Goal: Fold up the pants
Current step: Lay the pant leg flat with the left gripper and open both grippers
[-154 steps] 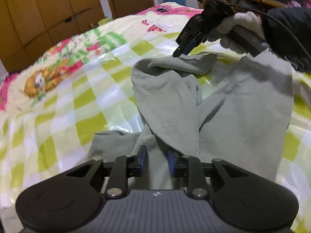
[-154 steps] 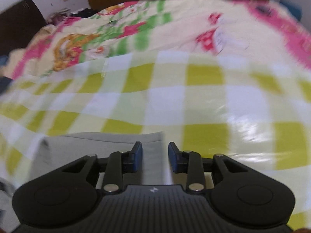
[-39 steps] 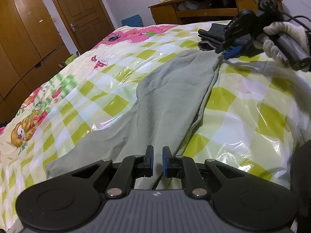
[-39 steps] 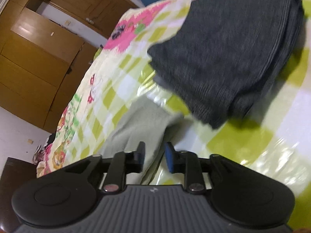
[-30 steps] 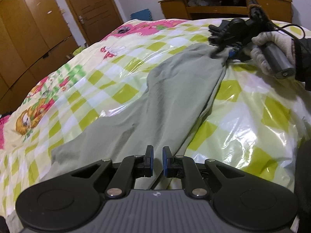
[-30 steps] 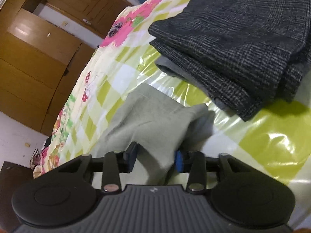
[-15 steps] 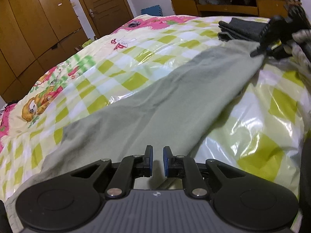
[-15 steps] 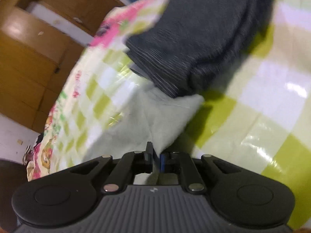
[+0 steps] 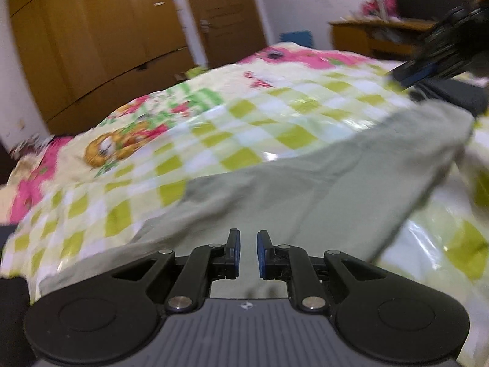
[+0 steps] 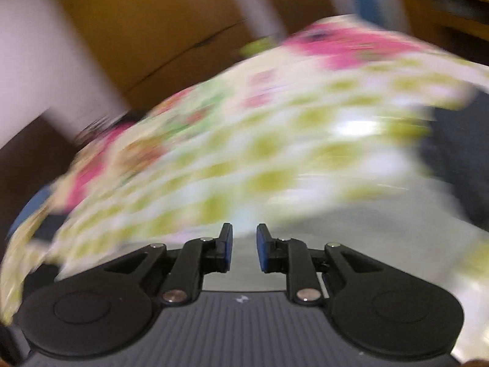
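The grey-green pants (image 9: 321, 189) lie stretched across the checked bed sheet (image 9: 244, 116), from the lower left to the upper right. My left gripper (image 9: 248, 246) is at their near end. Its pads stand a narrow gap apart, with the cloth running up into them. In the left wrist view my right gripper (image 9: 406, 76) hangs in the air above the pants' far end, clear of the cloth. Its own view is heavily blurred. There the right gripper (image 10: 244, 244) has its jaws opening with nothing between them, and the pants (image 10: 366, 244) are a grey patch below.
A stack of dark folded clothes (image 9: 452, 94) lies on the bed just past the pants' far end, seen also as the dark clothes (image 10: 458, 168) at the right. A wooden desk (image 9: 366, 36) and a wardrobe (image 9: 91, 46) stand behind the bed.
My right gripper has let go of the pants' far end and risen away from it, rolling as it went. My left gripper has moved sideways with its end, and the pants now lie flatter.
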Tool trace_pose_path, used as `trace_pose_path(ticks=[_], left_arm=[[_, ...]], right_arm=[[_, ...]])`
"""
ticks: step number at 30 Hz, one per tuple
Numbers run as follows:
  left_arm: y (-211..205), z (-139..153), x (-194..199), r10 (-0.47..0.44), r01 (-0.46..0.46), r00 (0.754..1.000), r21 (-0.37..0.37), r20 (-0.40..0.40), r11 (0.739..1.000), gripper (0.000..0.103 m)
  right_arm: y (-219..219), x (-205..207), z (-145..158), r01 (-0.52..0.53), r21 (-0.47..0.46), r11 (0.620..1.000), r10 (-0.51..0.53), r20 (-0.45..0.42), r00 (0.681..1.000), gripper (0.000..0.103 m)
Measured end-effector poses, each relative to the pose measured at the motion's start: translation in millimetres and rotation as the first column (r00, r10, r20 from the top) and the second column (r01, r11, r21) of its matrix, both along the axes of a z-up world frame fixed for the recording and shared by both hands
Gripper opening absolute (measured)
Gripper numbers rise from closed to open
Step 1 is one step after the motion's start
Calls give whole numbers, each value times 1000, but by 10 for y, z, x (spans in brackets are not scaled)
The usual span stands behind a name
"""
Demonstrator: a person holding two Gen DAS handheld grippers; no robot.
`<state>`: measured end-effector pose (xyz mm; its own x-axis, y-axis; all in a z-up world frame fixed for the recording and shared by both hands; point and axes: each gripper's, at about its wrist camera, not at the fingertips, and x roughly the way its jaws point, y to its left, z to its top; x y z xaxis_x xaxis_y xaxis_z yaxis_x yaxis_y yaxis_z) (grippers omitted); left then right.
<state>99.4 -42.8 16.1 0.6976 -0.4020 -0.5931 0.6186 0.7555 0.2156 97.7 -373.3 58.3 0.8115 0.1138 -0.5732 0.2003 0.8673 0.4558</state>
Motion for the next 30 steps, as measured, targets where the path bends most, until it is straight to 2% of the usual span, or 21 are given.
trace_pose_path(ticks=[2,5,8,10,14,19,20,22,25,28,30], left_arm=[[110,-16,90,45,-45,999,-27,-5,999,30],[251,-132,219,117,-117,993,-25,-17,993,34],[407,-321,334,170,-171,981,1,-89,985,34],[505,-471,373,195,-191,972,43,-129,981,35],[652,-553,323,181,-179,974,29,-135,983,37],[663,-530,372,171,-170,977,18,-127,985,40],[666,-523,364,171,-170,978,20,-122,985,40],[690,-497,354,170,-170,978,12,-118,985,40],[719,-479,360,175,-177,978,-2,-111,984,40],[727,-470,396,181,-183,978,-13,-104,983,40],[725,-463,410,177,-179,980,-18,-96,984,40]], right_arm=[[331,553,-71,-153,3,988,153,-7,988,20],[806,1298,-283,-320,63,945,323,-49,945,20],[1193,1777,-483,-433,52,900,436,-55,898,20],[1377,2006,-659,-476,67,877,480,-112,870,20],[1561,2092,-801,-560,79,825,565,-164,809,20],[1741,2011,-622,-679,55,732,680,-130,722,20],[1777,2033,-615,-683,39,729,681,-136,719,19],[1818,2089,-572,-659,-16,752,651,-142,746,20],[1747,2188,-489,-631,-7,775,628,-98,772,20],[1796,2290,-557,-641,-44,767,623,-189,759,20],[1876,2280,-630,-663,-63,746,633,-240,736,20]])
